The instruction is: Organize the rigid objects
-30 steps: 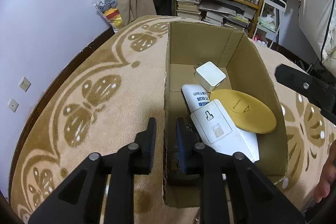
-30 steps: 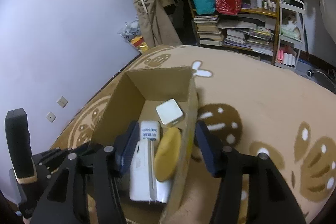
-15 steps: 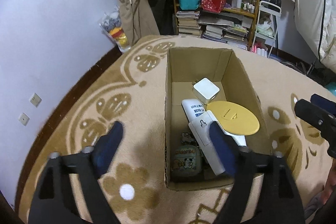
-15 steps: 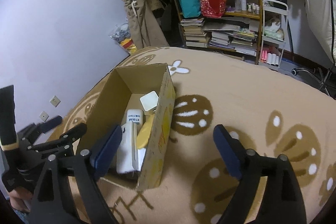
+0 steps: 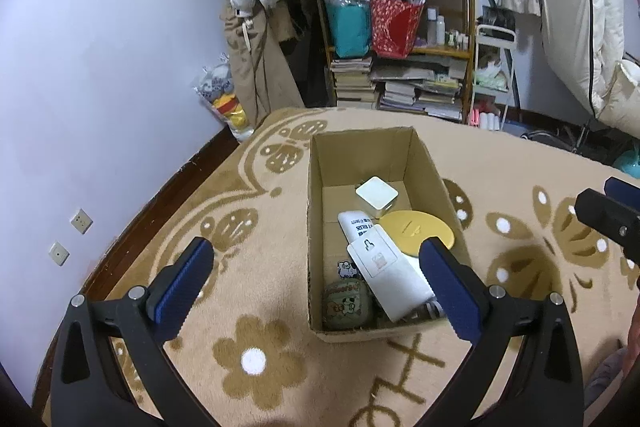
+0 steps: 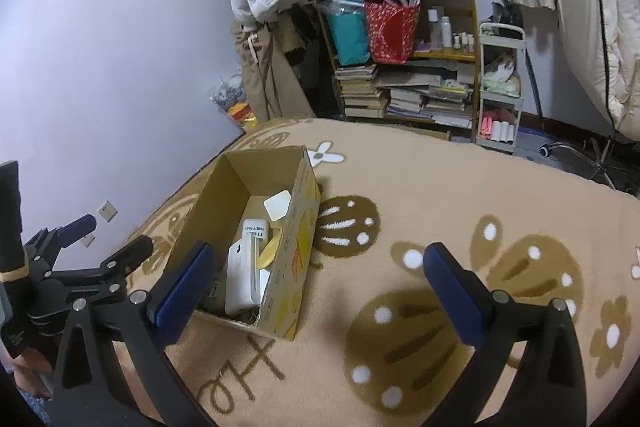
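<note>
The cardboard box (image 5: 436,183) sits on the carpet (image 5: 248,211), mid-frame, its long side running away from the left gripper (image 5: 316,275), which is nearer. Both grippers' fingers are spread wide, holding nothing. The right gripper (image 6: 320,279) faces bare carpet. Only the left view shows the green tin (image 5: 347,305) under the white charger (image 5: 394,279).

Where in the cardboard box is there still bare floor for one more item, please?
The cardboard box has bare floor along its left wall, and at the far end behind the white square box. The near right is crowded: yellow disc, white flat pack, green tin.
</note>
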A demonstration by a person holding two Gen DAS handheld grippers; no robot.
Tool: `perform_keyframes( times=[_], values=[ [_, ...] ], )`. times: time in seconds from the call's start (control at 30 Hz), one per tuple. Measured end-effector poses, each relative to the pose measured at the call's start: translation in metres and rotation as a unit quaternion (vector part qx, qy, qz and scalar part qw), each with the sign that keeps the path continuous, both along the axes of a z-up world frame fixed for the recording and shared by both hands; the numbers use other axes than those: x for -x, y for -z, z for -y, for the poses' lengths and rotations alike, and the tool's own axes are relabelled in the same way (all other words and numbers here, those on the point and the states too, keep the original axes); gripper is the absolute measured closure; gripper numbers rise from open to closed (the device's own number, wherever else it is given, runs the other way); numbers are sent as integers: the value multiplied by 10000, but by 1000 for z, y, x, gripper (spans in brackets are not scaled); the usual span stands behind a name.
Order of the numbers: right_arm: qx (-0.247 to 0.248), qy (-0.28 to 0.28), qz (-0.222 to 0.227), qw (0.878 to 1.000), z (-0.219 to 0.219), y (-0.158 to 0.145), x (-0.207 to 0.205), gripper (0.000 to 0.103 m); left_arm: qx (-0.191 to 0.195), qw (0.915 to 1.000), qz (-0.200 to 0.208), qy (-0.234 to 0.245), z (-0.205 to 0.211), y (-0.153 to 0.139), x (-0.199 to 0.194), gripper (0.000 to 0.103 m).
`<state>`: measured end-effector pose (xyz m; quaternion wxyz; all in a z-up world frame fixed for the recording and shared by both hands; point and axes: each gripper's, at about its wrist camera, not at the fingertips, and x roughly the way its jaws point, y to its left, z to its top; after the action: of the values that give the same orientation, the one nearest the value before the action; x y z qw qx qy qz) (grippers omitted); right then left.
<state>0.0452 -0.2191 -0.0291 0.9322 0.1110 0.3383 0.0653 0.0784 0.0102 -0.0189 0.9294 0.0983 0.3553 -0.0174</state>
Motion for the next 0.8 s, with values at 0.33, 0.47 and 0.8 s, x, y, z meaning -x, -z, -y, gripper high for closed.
perform_keyframes(
  times=[0.33,0.47,0.8],
  values=[
    [422,5,812,9958,-7,-32,60,0,87,9964,842,-18,-8,-46,61,1],
    [453,-36,1067,9933,-10,-44,83,0,175,9937,1105,21,-9,-64,86,1],
    [462,-94,1301,9904,-9,-44,114,0,206,9902,1379,80,-7,-74,121,1]
  ],
)
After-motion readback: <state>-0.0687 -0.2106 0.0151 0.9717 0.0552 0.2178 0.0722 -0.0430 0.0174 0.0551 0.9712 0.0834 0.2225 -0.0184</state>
